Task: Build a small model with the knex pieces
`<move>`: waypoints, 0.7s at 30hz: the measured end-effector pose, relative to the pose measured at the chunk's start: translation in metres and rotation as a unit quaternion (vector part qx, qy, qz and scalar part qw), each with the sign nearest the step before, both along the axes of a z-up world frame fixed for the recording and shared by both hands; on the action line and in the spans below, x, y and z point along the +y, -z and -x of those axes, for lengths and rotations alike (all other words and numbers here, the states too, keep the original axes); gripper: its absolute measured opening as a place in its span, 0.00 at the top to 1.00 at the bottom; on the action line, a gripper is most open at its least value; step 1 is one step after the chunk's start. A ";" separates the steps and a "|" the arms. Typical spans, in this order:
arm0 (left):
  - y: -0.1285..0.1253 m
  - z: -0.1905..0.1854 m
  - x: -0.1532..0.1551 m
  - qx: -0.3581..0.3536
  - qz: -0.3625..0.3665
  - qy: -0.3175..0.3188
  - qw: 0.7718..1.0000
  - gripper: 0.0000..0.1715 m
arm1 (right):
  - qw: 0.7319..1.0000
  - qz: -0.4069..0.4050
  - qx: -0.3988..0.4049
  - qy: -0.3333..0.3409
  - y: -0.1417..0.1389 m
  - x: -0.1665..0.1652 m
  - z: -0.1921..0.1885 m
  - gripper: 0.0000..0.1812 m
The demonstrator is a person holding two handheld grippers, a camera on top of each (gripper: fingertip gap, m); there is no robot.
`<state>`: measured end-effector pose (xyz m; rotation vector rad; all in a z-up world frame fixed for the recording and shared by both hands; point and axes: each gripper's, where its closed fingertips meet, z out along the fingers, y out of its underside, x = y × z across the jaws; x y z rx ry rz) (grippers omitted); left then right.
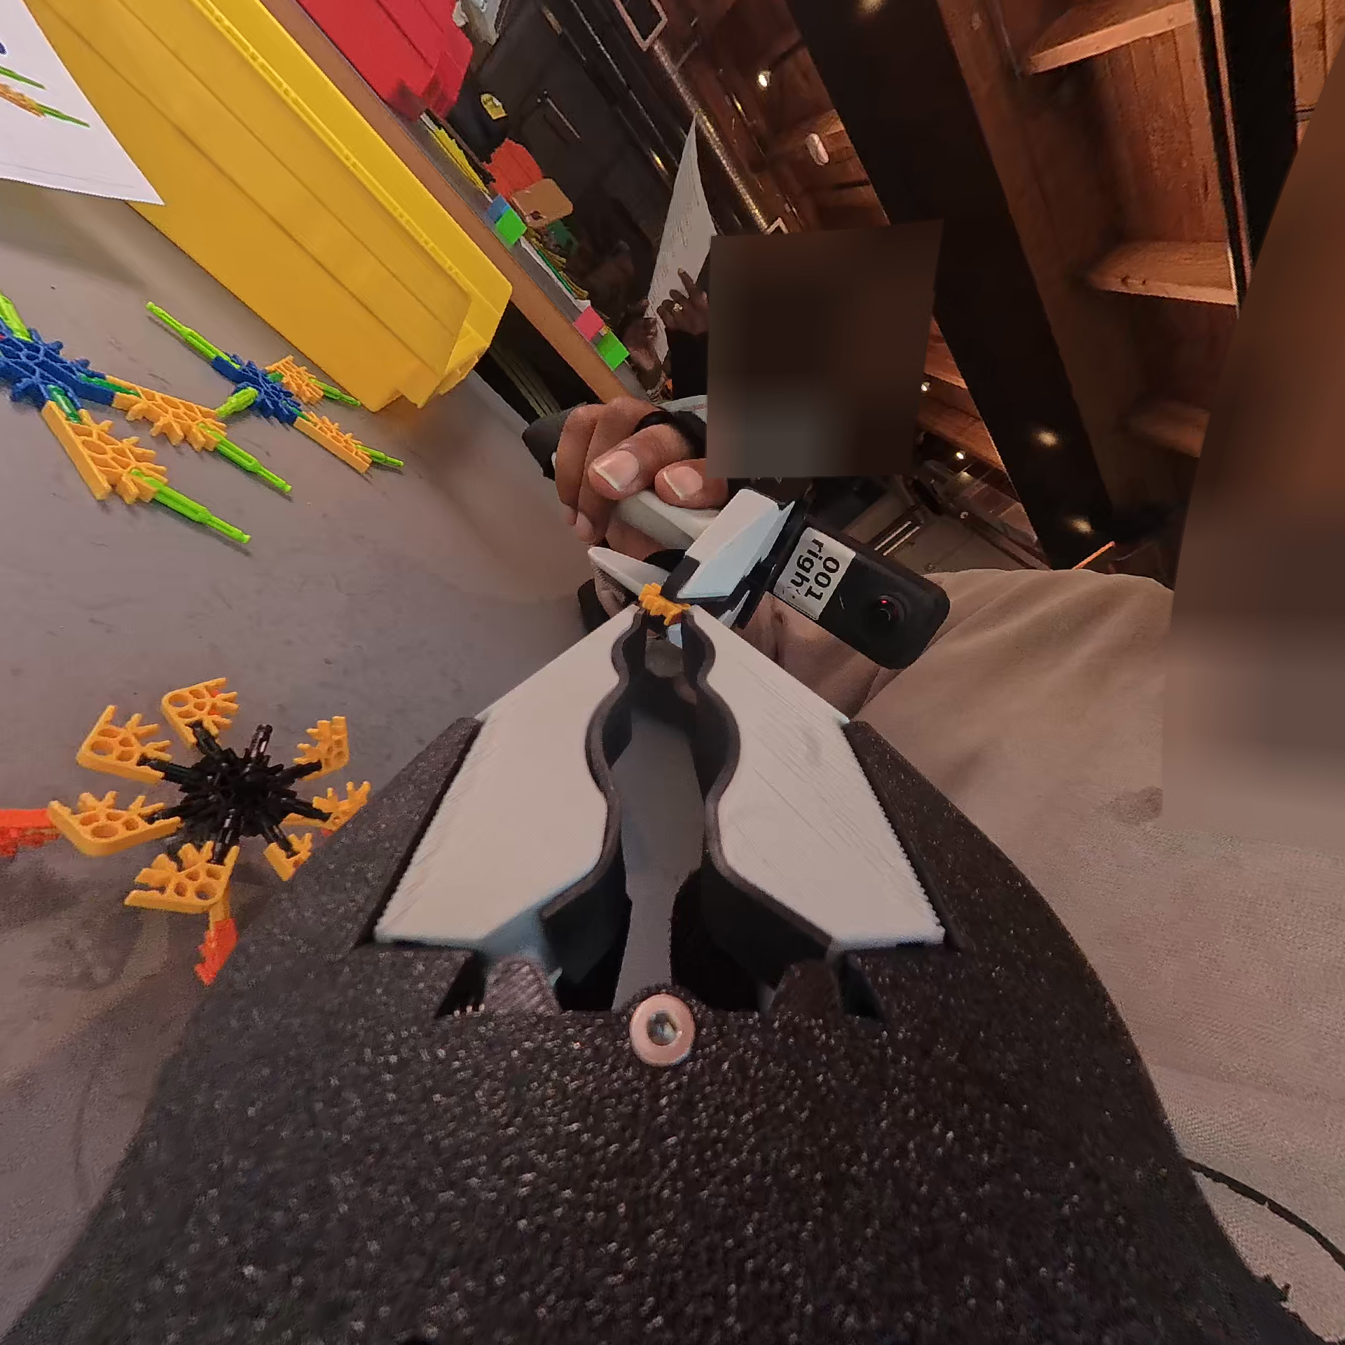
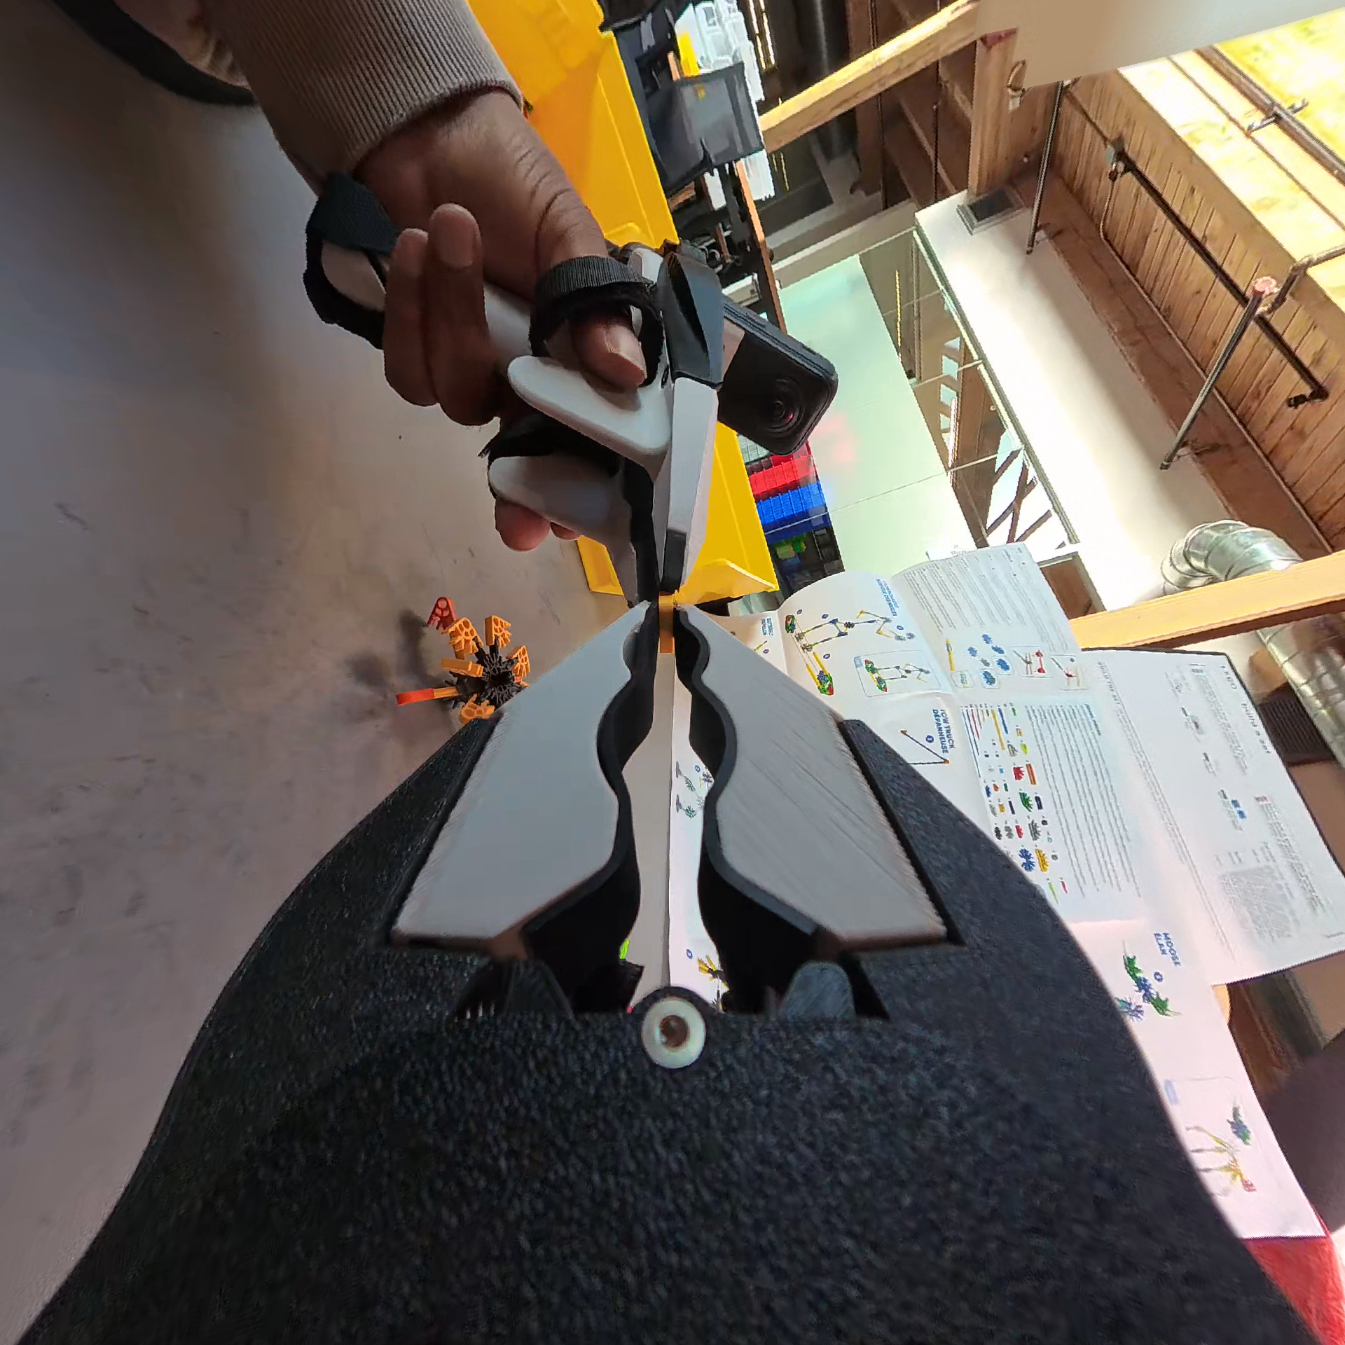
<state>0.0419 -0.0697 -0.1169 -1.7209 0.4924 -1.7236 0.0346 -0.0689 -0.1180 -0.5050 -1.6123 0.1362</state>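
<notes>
In the left wrist view, the left tongs [image 1: 661, 619] sit at frame centre, their tips drawn nearly together and pinching a small orange connector piece [image 1: 661, 604]. The right tongs [image 1: 680, 593] come in from the upper right, held by a hand [image 1: 626, 473], and their tips meet the same orange piece from the far side; both tongs grip it above the grey desk [image 1: 364, 619].

In the right wrist view, the right tongs [image 2: 666, 626] are likewise narrowed to a thin gap at the tips, clamping the orange connector piece [image 2: 666, 633] edge-on. The left tongs [image 2: 666, 575] reach down from the upper middle, held by a hand [image 2: 495, 291] in a beige sleeve [image 2: 378, 73], and are pressed onto the piece's top end.

On the desk at lower left of the left view lies a black-hubbed wheel of orange connectors [image 1: 211, 793], well apart from the tongs. At upper left lie blue-hubbed assemblies with green rods [image 1: 167, 415], beside a yellow bin [image 1: 291, 204]. In the right view, an open instruction booklet [image 2: 1019, 728] spreads across the right of the frame.
</notes>
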 end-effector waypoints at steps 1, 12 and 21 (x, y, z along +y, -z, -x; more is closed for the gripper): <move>0.001 0.000 0.000 0.000 0.004 0.001 1.000 0.95 | 1.000 -0.005 -0.003 0.001 0.001 0.001 0.000 0.99; 0.014 0.006 0.008 0.053 -0.037 -0.031 0.997 0.96 | 0.998 0.059 -0.023 0.000 0.015 0.004 0.003 0.98; 0.010 0.010 0.012 0.064 -0.091 -0.059 0.992 0.97 | 0.939 0.344 0.007 -0.020 0.007 0.014 0.001 0.81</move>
